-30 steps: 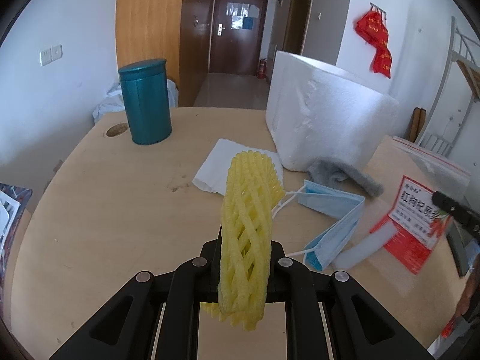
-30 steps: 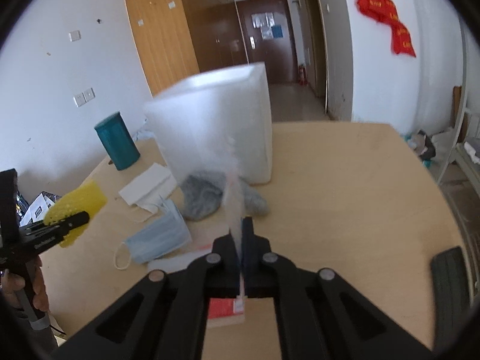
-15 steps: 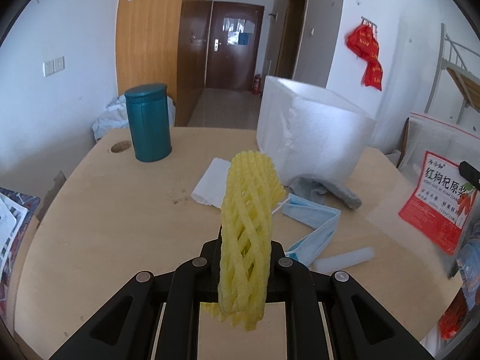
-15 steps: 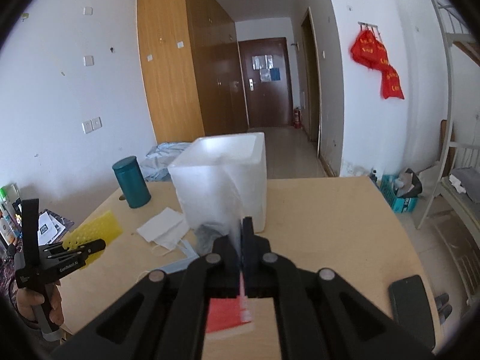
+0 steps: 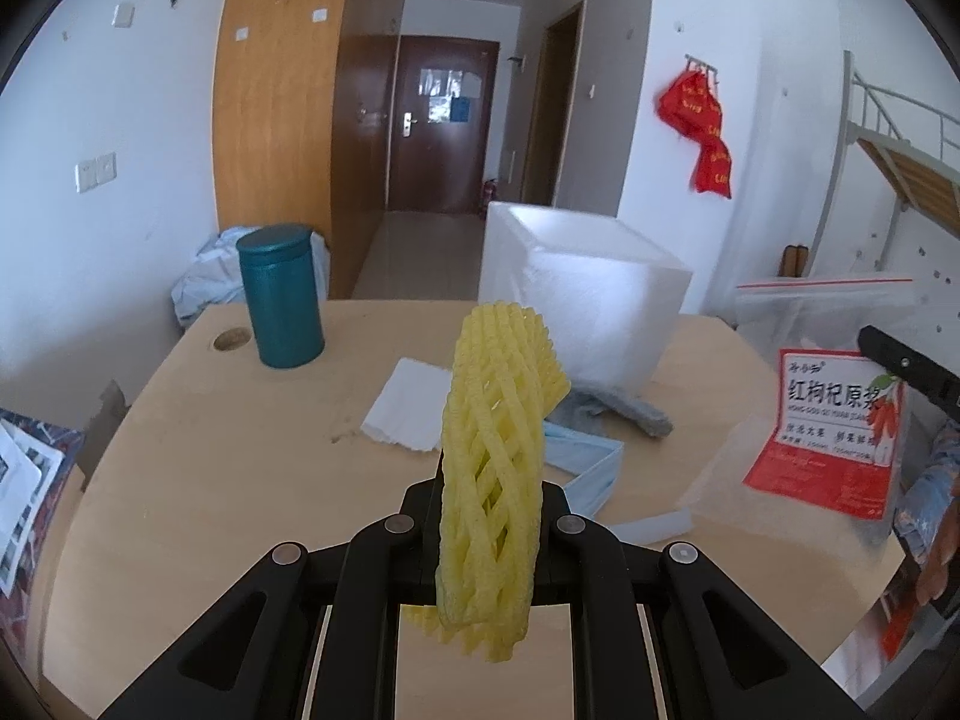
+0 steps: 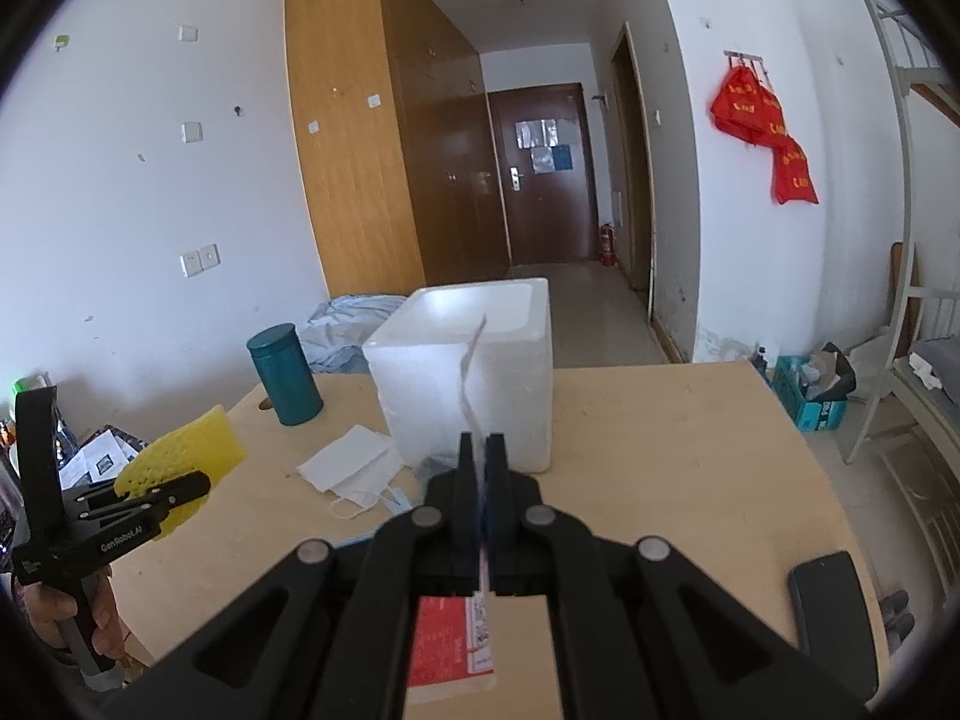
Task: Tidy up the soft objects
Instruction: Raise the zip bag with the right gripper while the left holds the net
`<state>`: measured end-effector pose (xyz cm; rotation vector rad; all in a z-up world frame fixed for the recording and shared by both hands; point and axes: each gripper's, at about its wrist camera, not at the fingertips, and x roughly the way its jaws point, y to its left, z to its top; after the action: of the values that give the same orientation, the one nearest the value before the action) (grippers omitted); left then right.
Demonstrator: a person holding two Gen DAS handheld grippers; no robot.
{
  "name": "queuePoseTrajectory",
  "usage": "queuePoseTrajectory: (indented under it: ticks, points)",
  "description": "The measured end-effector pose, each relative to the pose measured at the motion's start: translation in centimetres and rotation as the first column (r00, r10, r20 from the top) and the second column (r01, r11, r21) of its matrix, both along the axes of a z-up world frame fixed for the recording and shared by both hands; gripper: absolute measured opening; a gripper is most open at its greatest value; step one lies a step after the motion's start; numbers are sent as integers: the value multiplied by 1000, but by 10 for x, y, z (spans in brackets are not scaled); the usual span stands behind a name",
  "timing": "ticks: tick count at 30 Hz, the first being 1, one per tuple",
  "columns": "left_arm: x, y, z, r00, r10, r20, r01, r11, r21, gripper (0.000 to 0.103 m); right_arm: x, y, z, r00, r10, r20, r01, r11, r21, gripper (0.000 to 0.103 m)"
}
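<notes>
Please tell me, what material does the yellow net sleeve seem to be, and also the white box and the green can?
The yellow net sleeve looks like soft foam mesh: thick matte strands that bend under the jaws. The white box seems to be polystyrene foam, with thick walls and a grainy, dull surface. The green can is probably metal, with a smooth coating and faint sheen, though painted plastic is possible.
</notes>
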<state>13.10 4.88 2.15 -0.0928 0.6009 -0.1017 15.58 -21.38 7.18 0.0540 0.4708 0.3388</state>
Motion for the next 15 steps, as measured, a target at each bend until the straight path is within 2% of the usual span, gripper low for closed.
queuePoseTrajectory:
  ticks: [8,15]
  points:
    - [1,-8,19,999,-27,41,27,1000,9,15,5,4,18,999,-4,45,3,1000,20,3]
    - [13,-21,38,994,-72,77,71,997,6,15,13,21,36,996,25,90,-25,1000,0,3]
